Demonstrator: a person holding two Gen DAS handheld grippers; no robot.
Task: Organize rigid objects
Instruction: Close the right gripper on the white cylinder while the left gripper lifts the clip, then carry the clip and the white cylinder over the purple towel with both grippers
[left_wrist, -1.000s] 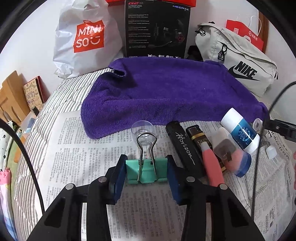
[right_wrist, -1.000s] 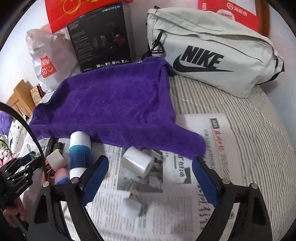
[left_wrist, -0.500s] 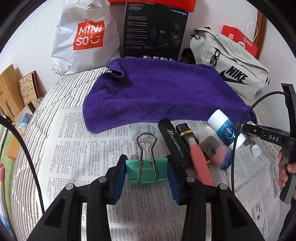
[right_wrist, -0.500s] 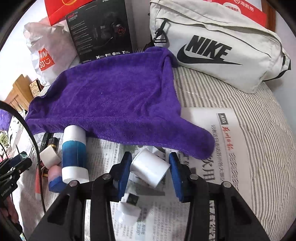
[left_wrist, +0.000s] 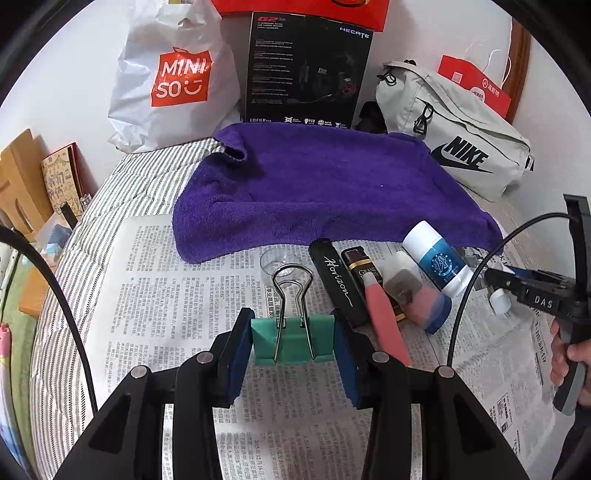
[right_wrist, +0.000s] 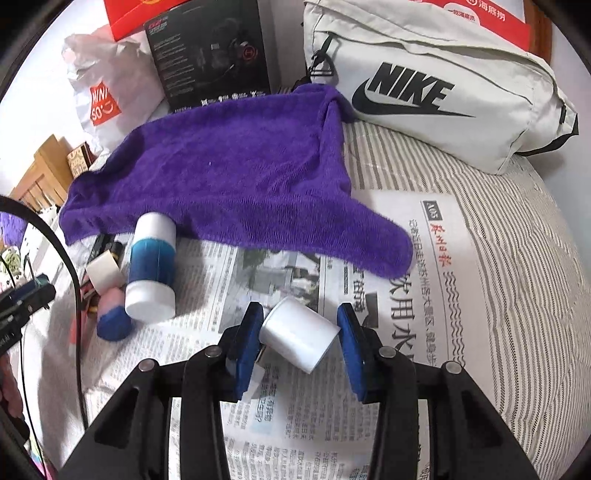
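Note:
My left gripper (left_wrist: 291, 322) is shut on a green binder clip (left_wrist: 292, 343), held a little above the newspaper (left_wrist: 147, 295) with its wire handles pointing away. Beyond it lie a clear little cup (left_wrist: 273, 260), a black lighter (left_wrist: 338, 284), a pink pen-like stick (left_wrist: 384, 321) and a white-and-blue bottle (left_wrist: 437, 260). My right gripper (right_wrist: 300, 314) is shut on a white cylinder (right_wrist: 299, 339), tilted between the blue pads. The same bottle (right_wrist: 151, 266) lies to its left.
A purple towel (left_wrist: 314, 192) covers the bed behind the row of objects. A Nike bag (right_wrist: 424, 85), a black headset box (left_wrist: 306, 66) and a Miniso bag (left_wrist: 173, 81) stand along the wall. A small white plug (right_wrist: 255, 380) lies under the right gripper.
The right gripper's wide-open jaws came forward and shut on the white cylinder. The left gripper, still holding the clip, drew slightly up and back from the row.

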